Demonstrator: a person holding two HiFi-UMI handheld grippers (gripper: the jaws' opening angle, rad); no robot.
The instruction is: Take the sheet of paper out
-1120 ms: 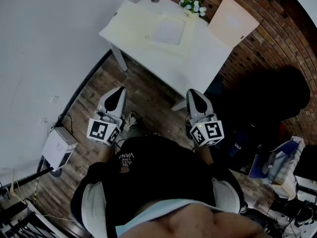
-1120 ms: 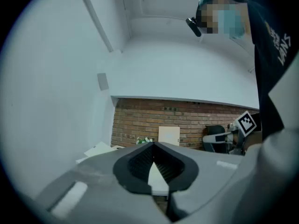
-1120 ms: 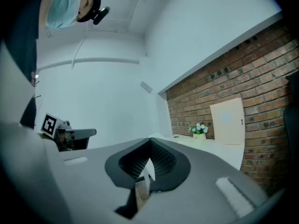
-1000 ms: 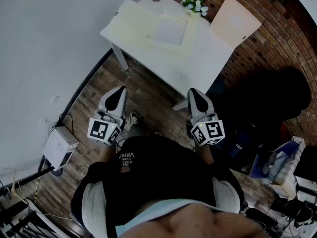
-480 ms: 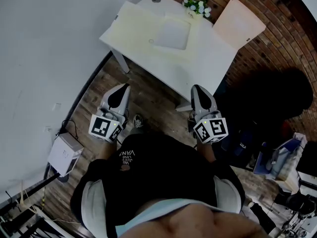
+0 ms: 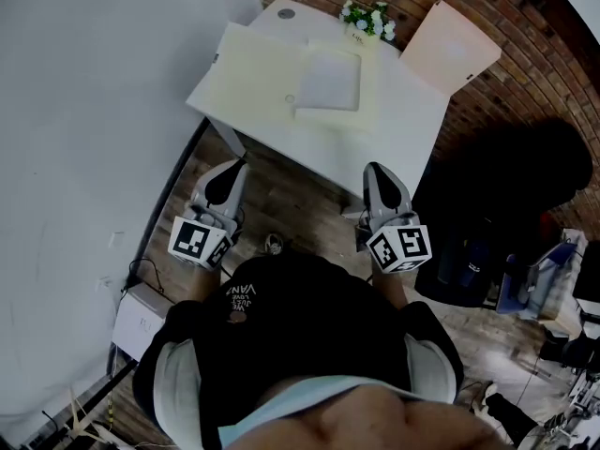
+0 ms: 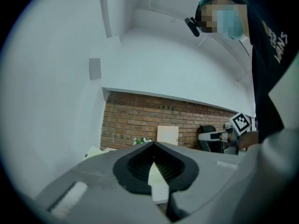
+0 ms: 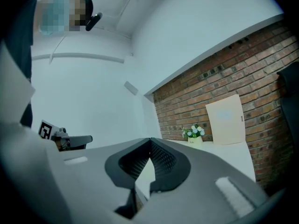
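The left hand-held gripper (image 6: 228,172) and the right hand-held gripper (image 6: 373,173) are held level in front of the person. Each has its jaws pressed together on nothing and points toward twelve o'clock.

The sheet of paper (image 6: 328,78), a pale rectangle, lies flat on a cream pad (image 6: 253,78) on the white surface (image 6: 403,120). It is at twelve o'clock from both tools and well apart from them. Whether it is tucked into a sleeve I cannot tell.

As I judge it, three things could go wrong:
- Jaws that arrive pressed together would only shove the sheet.
- A thin sheet lying flat offers little edge, so a pinch may crease it or drag the pad along.
- The flowers (image 6: 366,17), at the sheet's one o'clock, stand near enough for a wide reach to knock them.
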